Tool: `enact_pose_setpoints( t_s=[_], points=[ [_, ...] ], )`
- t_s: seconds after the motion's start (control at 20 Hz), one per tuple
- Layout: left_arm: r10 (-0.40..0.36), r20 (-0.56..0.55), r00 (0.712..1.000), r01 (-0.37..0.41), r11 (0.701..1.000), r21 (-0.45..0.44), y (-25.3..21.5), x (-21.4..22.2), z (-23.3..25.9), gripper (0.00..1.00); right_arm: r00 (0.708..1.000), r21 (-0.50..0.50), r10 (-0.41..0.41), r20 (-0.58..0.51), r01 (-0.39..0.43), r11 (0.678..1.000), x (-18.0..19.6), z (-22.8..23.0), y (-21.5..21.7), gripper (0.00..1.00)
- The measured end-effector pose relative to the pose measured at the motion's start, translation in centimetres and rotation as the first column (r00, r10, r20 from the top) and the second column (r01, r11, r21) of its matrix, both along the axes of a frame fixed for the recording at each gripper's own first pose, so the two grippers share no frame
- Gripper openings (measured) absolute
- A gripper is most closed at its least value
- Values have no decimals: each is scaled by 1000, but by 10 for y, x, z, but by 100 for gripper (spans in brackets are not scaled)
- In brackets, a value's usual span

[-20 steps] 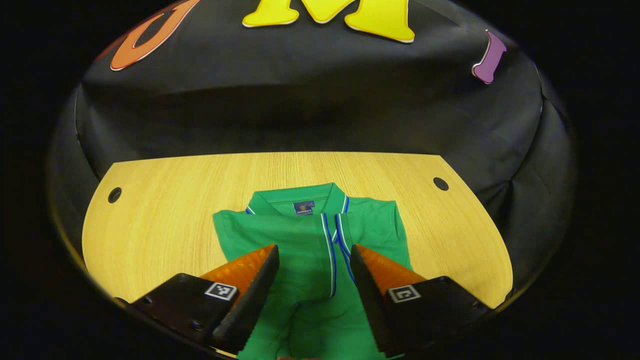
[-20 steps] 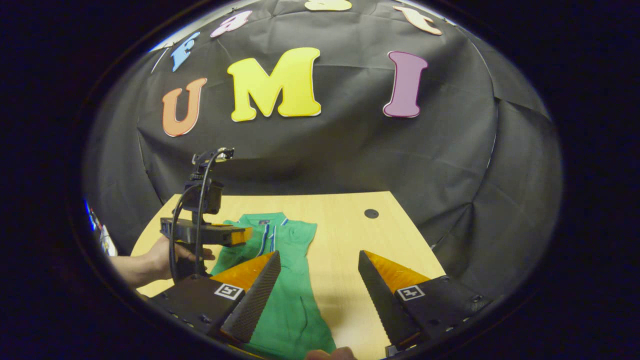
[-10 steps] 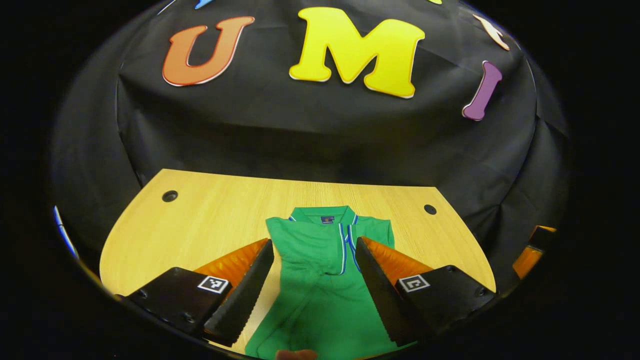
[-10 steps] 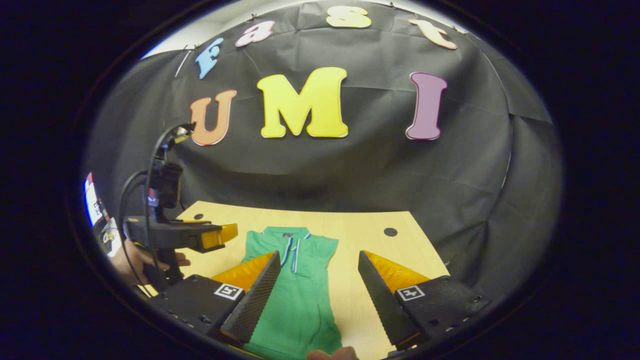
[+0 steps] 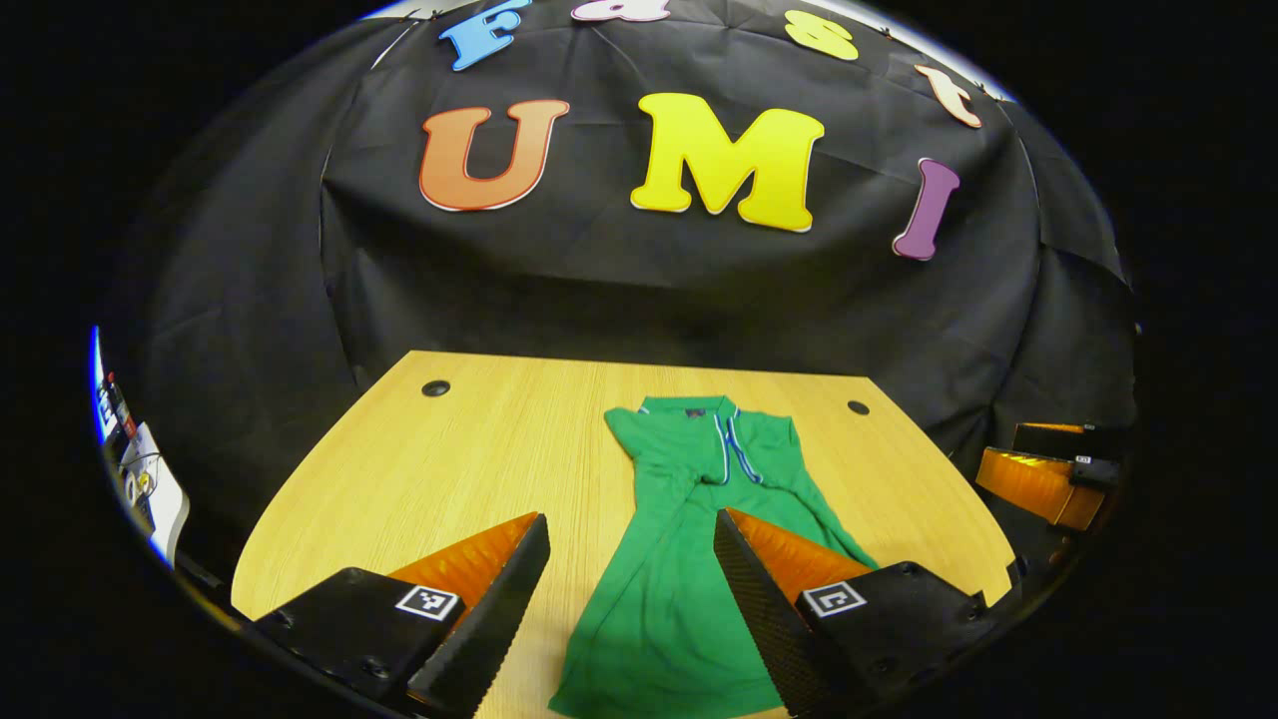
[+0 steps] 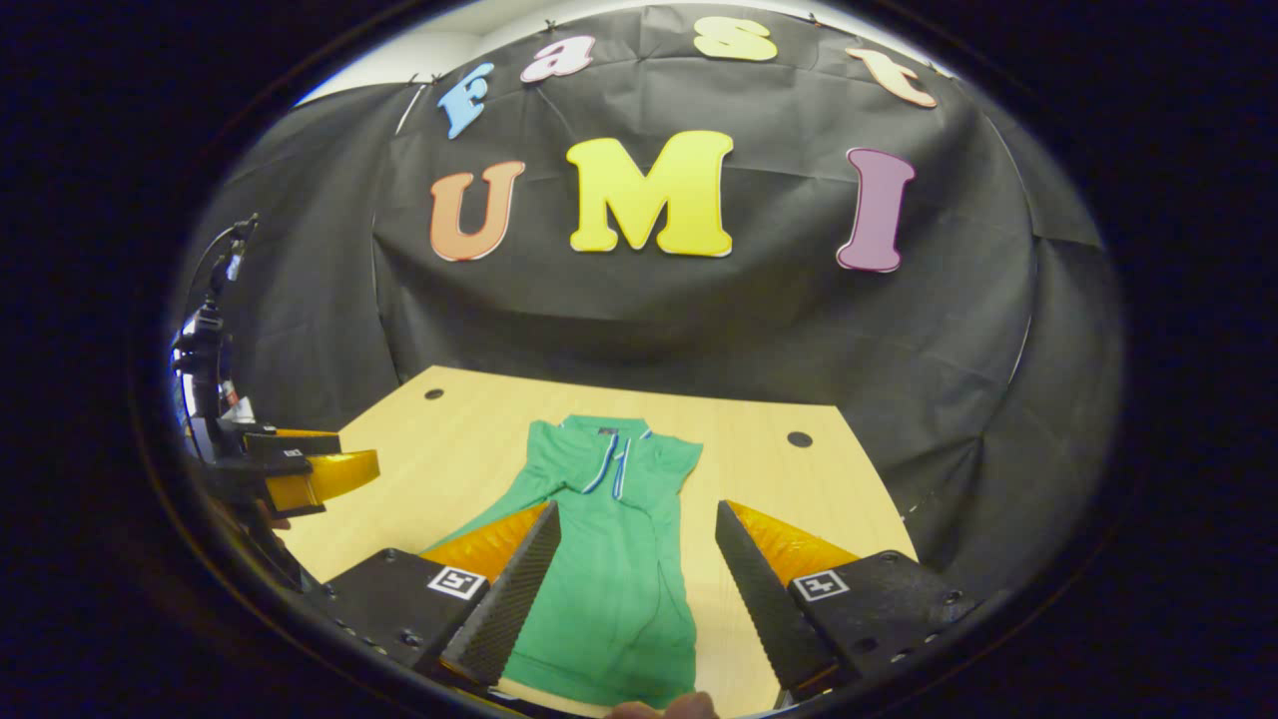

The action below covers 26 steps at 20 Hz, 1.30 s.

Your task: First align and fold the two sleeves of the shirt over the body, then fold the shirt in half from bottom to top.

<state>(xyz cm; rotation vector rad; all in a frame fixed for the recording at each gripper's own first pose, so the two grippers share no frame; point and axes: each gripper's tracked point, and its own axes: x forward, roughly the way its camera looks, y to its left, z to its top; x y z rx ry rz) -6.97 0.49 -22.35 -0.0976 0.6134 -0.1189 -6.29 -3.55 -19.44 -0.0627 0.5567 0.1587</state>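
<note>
Shirt (image 5: 699, 559) lies flat on the counter (image 5: 449, 469), collar toward the far edge, hem near the front edge, placed right of the counter's middle. Sleeves look already folded in over the body, so the bottom-to-top fold seems to be what's left.

Risks, as I judge them: the tucked sleeves are loose under/over the body w/ nothing pinning them, so lifting the hem by one corner only could drag the cloth sideways and spill a sleeve back out. Hem sits close to the front edge; a shallow pinch may catch just the top layer and leave the lower layer behind. Uneven lift btw the two sides would land the hem crooked vs the collar.

Left gripper (image 5: 629, 589) hovers above the counter near the front edge, fingers spread wide, holding nothing, shirt's lower part seen between them. Right gripper (image 6: 634, 579) likewise raised over the hem end, fingers wide apart and empty. Both point toward the far edge, tilted down a bit, not touching cloth
</note>
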Motion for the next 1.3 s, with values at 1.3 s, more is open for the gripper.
enact_pose_setpoints(
  t_s=[1.3],
  points=[
    [-124,-435,892,126,992,-24,15,-125,-166,100,814,-123,-117,-570,57,991,-132,-235,-82,96]
  ],
)
